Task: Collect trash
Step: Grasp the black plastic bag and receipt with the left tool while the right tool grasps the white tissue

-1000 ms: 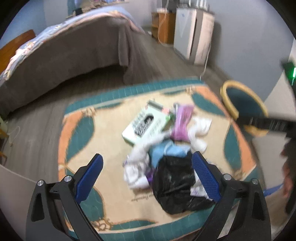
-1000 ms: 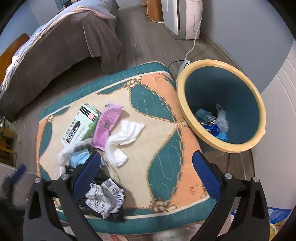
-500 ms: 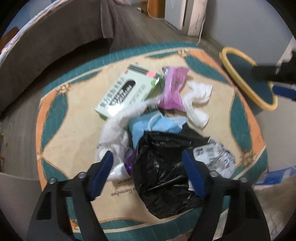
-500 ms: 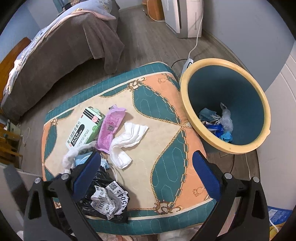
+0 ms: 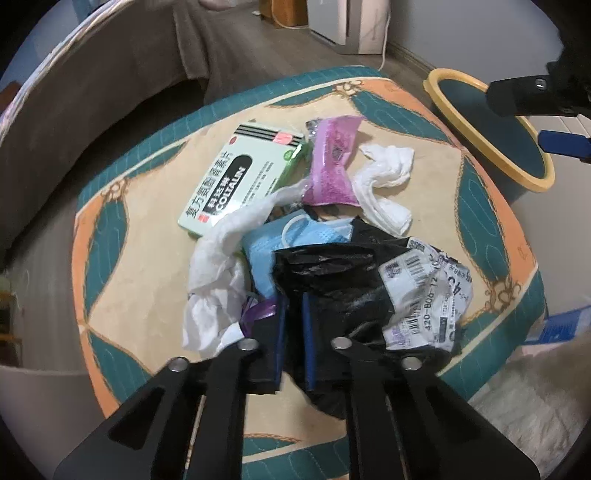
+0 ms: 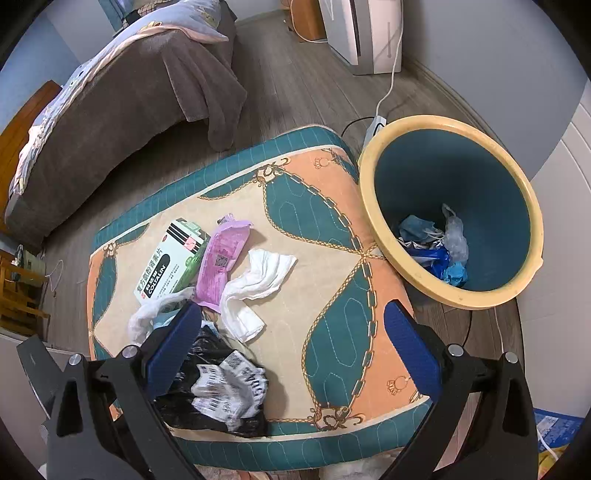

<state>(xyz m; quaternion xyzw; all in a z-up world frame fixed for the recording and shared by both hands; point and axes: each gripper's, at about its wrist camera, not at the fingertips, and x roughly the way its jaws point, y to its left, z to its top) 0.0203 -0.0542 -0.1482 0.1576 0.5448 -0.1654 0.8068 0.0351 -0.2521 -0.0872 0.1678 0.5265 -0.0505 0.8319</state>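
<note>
A pile of trash lies on a patterned cushion (image 5: 147, 295): a black plastic bag (image 5: 332, 288) with a shipping label (image 5: 424, 295), a blue face mask (image 5: 295, 232), white tissues (image 5: 214, 280), a green medicine box (image 5: 240, 181) and a purple wrapper (image 5: 332, 166). My left gripper (image 5: 293, 299) is shut on the black bag's left edge. My right gripper (image 6: 291, 321) is open and empty above the cushion, between the pile and the blue bin (image 6: 454, 206). The black bag (image 6: 192, 391) also shows in the right wrist view.
The yellow-rimmed bin (image 5: 491, 122) stands on the floor right of the cushion and holds some trash (image 6: 436, 247). A bed with a brown blanket (image 6: 129, 110) is behind. A white appliance (image 6: 362, 33) and its cable (image 6: 388, 85) are by the wall.
My left gripper has come down onto the pile and closed from wide open onto the black bag. My right gripper has stayed open and drifted slightly.
</note>
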